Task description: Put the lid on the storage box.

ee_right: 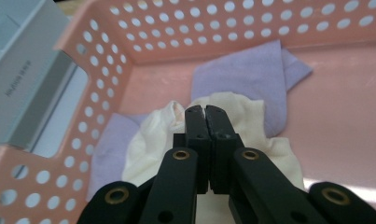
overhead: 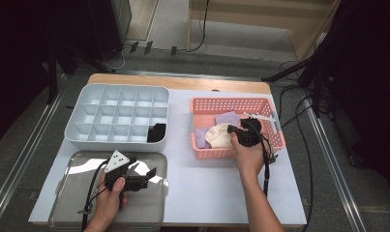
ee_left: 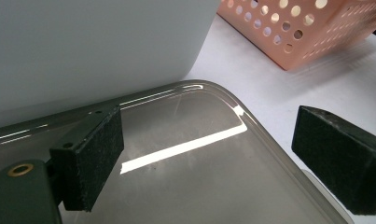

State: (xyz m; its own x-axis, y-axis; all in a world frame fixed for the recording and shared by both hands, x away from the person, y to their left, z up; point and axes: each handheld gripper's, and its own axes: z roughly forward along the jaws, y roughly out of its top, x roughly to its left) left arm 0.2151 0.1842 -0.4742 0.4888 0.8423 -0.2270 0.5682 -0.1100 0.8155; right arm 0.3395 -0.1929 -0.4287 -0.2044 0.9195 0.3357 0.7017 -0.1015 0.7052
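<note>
Work item: cream-coloured soft cloth piece (ee_right: pixel 232 140), bunched, lying in the pink perforated plastic basket (overhead: pixel 275 137) at centre-right of the high view, on top of two lilac cloth pieces (ee_right: pixel 255 77).

Right gripper (ee_right: pixel 205 109): jaws fully closed, tips meeting at a raised fold of the cream cloth; a pinch of fabric appears caught between the tips, but the contact pt is too small to confirm.

Left gripper (overhead: pixel 142 180): jaws wide apart, nothing between them, poised over the clear shallow plastic tray (ee_left: pixel 269 149) at lower left of the high view.

Handling, est.:
- Light, limp, no stiffness; will drape and stretch when lifted.
- Not fragile; not slippery against the foam pads.
- Best hold: a raised fold or bunched ridge near the top, not a flat area.
- Risk: lilac pieces underneath may cling and come up too.

Edges and room:
- Basket walls stand close on all sides; lift straight up past the rim before moving across.
- Open white counter (overhead: pixel 207 188) lies between basket and tray.
- White compartmented plastic organiser box (overhead: pixel 117 116), upper left, borders the tray; one lower-right cell holds a dark item (overhead: pixel 157 132).
</note>
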